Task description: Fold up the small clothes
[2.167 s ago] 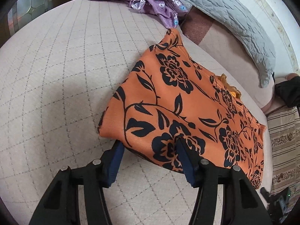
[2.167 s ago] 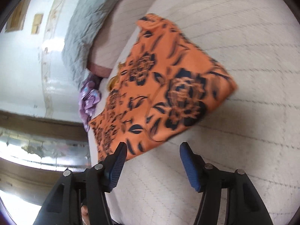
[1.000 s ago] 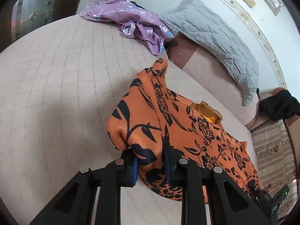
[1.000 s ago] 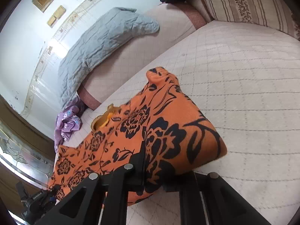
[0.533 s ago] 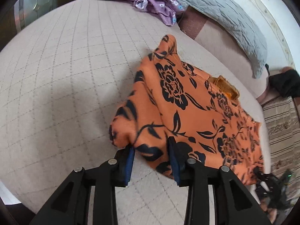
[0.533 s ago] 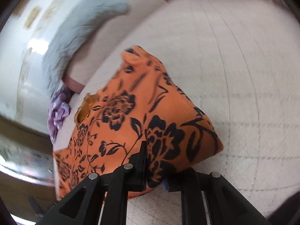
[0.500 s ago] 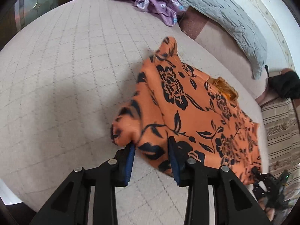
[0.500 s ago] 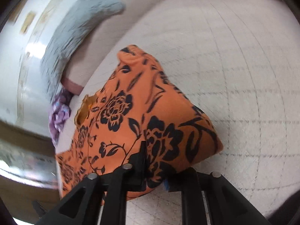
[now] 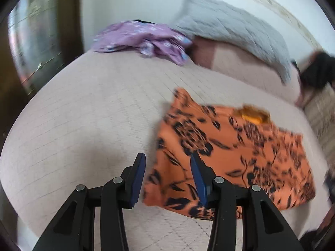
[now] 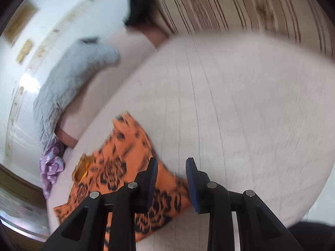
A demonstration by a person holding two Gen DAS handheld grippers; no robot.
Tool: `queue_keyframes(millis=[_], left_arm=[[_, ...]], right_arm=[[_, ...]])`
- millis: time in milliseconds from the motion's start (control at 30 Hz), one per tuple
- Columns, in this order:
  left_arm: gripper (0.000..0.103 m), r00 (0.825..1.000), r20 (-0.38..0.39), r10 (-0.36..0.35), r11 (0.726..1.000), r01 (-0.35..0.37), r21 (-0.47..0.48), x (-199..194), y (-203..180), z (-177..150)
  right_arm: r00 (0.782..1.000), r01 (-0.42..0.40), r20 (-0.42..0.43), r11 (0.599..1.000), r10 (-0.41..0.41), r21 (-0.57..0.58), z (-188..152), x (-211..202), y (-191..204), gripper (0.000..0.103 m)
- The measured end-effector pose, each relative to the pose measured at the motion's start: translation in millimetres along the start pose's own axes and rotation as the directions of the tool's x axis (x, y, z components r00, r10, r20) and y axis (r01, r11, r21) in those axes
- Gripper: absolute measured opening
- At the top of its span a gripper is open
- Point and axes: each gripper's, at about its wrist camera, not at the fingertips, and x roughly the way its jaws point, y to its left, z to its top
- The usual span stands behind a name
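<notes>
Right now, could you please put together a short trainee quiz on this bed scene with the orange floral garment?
1. True or false: the left gripper grips the orange floral garment.
2. Which lies nearest the grey pillow? A purple garment B striped cushion C right gripper
3. Fill in: both grippers' jaws stand ____.

Key: 1 false; 2 A; 3 open.

One orange floral garment (image 9: 230, 146), one purple garment (image 9: 146, 39), one grey pillow (image 9: 236, 33).
</notes>
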Motion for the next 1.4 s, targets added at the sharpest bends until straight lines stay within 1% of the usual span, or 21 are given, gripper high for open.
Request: queue_keyframes(millis=[100, 167, 200, 233, 300, 333, 433, 567, 667, 733, 800, 867, 933, 1000, 1100, 1167, 1233, 1267, 1300, 1333, 1400], left_arm=[[0.045, 0.998, -0.061, 0.035, 0.998, -0.032, 0.052, 23.2, -12.6, -6.2], [0.047, 0.991, -0.112, 0.076, 0.995, -0.068, 0.073, 41.5, -13.8, -9.4], [0.052, 0.987, -0.127, 0.098, 0.993, -0.089, 0.079, 48.5, -13.4, -10.2], [0.06, 0.985, -0.131, 0.111, 0.992, -0.101, 0.076, 55.5, -11.6, -10.3], [0.067, 0.985, -0.132, 0.111, 0.993, -0.105, 0.053, 65.1, -8.1, -7.9], [0.07, 0.984, -0.138, 0.109, 0.994, -0.106, 0.032, 67.9, -4.5, -5.8], [0.069, 0.987, -0.14, 0.08, 0.996, -0.083, -0.014, 66.4, 2.7, -0.9], [0.069, 0.995, -0.092, 0.043, 0.999, -0.045, -0.02, 59.7, -4.0, 3.0], [0.069, 0.997, -0.063, 0.037, 0.999, -0.036, 0.017, 51.4, -13.0, 1.9], [0.069, 0.997, -0.068, 0.037, 0.998, -0.033, 0.056, 52.3, -21.9, -0.9], [0.069, 0.992, -0.093, 0.081, 0.994, -0.073, 0.087, 59.0, -28.2, -4.8], [0.074, 0.986, -0.106, 0.13, 0.985, -0.116, 0.126, 69.6, -31.5, -8.7], [0.08, 0.986, -0.097, 0.133, 0.986, -0.121, 0.118, 70.6, -29.7, -9.8], [0.08, 0.987, -0.115, 0.111, 0.991, -0.102, 0.086, 70.6, -24.4, -8.7], [0.081, 0.988, -0.13, 0.078, 0.996, -0.072, 0.049, 74.6, -14.5, -5.9], [0.081, 0.989, -0.133, 0.063, 0.998, -0.059, 0.038, 72.4, -12.2, -5.1], [0.081, 0.99, -0.131, 0.052, 0.998, -0.047, 0.039, 68.9, -12.2, -4.1], [0.081, 0.991, -0.127, 0.05, 0.998, -0.045, 0.039, 64.9, -13.4, -5.8], [0.081, 0.991, -0.123, 0.044, 0.999, -0.04, 0.037, 62.1, -13.1, -5.4], [0.081, 0.991, -0.126, 0.035, 0.999, -0.031, 0.03, 58.6, -12.2, -4.5], [0.081, 0.992, -0.127, 0.015, 1.0, -0.013, 0.016, 53.9, -9.6, -2.2]], right_arm=[[0.996, -0.078, -0.053, 0.996, 0.075, -0.04, -1.4, 11.8, 12.2, 0.031], [0.985, -0.105, -0.135, 0.994, 0.103, -0.011, -5.9, 28.9, 9.2, 0.031], [0.98, -0.103, -0.17, 0.995, 0.102, 0.003, -7.5, 36.2, 7.5, 0.031], [0.969, -0.086, -0.232, 0.996, 0.088, 0.019, -10.9, 48.9, 4.2, 0.031], [0.951, -0.045, -0.302, 0.998, 0.057, 0.047, -16.5, 68.5, -3.6, 0.03], [0.953, -0.046, -0.297, 0.998, 0.058, 0.049, -15.7, 69.8, -3.5, 0.03], [0.96, -0.043, -0.278, 0.999, 0.043, 0.009, -12.5, 65.3, 3.7, 0.03], [0.965, -0.108, -0.237, 0.994, 0.111, 0.025, -6.1, 58.5, 9.6, 0.031], [0.953, -0.181, -0.237, 0.982, 0.19, 0.057, -3.5, 50.0, 10.1, 0.031], [0.937, -0.23, -0.253, 0.97, 0.241, 0.075, -7.8, 44.8, 10.7, 0.031], [0.92, -0.263, -0.282, 0.962, 0.274, 0.077, -14.7, 43.6, 15.3, 0.031], [0.916, -0.258, -0.302, 0.964, 0.263, 0.056, -21.0, 47.5, 21.0, 0.031], [0.905, -0.234, -0.353, 0.971, 0.237, 0.054, -28.5, 61.9, 23.3, 0.031], [0.89, -0.192, -0.41, 0.979, 0.201, 0.062, -34.9, 78.5, 20.0, 0.03], [0.887, -0.205, -0.404, 0.975, 0.222, 0.087, -33.2, 77.9, 18.2, 0.03], [0.892, -0.222, -0.383, 0.971, 0.238, 0.086, -29.8, 68.6, 16.7, 0.031], [0.898, -0.237, -0.351, 0.964, 0.264, 0.119, -25.5, 56.5, 7.9, 0.037], [0.897, -0.247, -0.339, 0.958, 0.282, 0.145, -23.3, 51.4, 2.7, 0.052], [0.895, -0.26, -0.322, 0.947, 0.309, 0.187, -22.4, 45.6, -4.0, 0.063], [0.892, -0.279, -0.295, 0.931, 0.342, 0.237, -22.5, 38.8, -11.8, 0.069], [0.889, -0.291, -0.276, 0.916, 0.365, 0.275, -23.3, 28.9, -19.7, 0.069]])
